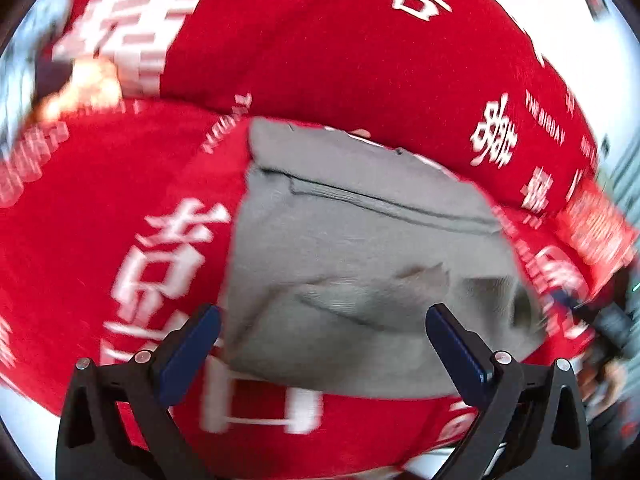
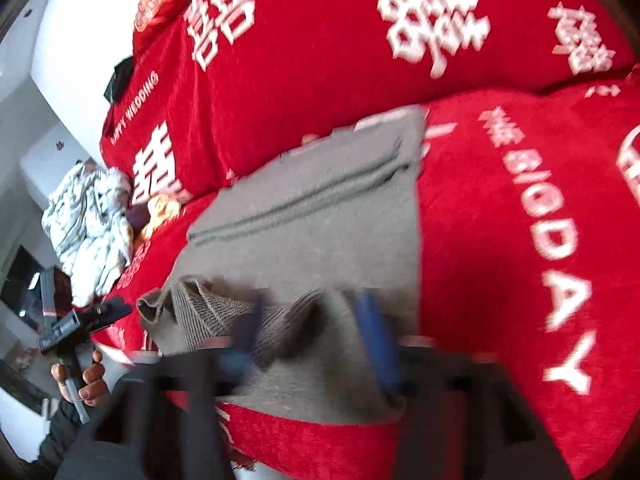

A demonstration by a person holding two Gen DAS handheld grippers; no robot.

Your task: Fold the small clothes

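A grey knitted garment point(image 1: 360, 248) lies folded on a red bedspread point(image 1: 340, 60) printed with white characters. My left gripper point(image 1: 324, 340) hovers over the garment's near edge, its blue pads point(image 1: 192, 344) wide apart with nothing between them. In the right wrist view the same garment point(image 2: 320, 216) shows a ribbed hem point(image 2: 200, 312) bunched up at its near left corner. My right gripper point(image 2: 312, 336) is blurred; its blue fingers point(image 2: 376, 340) stand apart over the cloth and do not pinch it. The left gripper point(image 2: 80, 328) appears there at the left, held by a hand point(image 2: 88, 384).
A crumpled white patterned cloth point(image 2: 88, 232) lies at the bed's left side beside an orange-yellow item point(image 2: 160, 212). A red cushion point(image 2: 168, 4) and a dark object point(image 2: 120, 76) sit at the far left of the bed. White furniture stands beyond the bed's edge.
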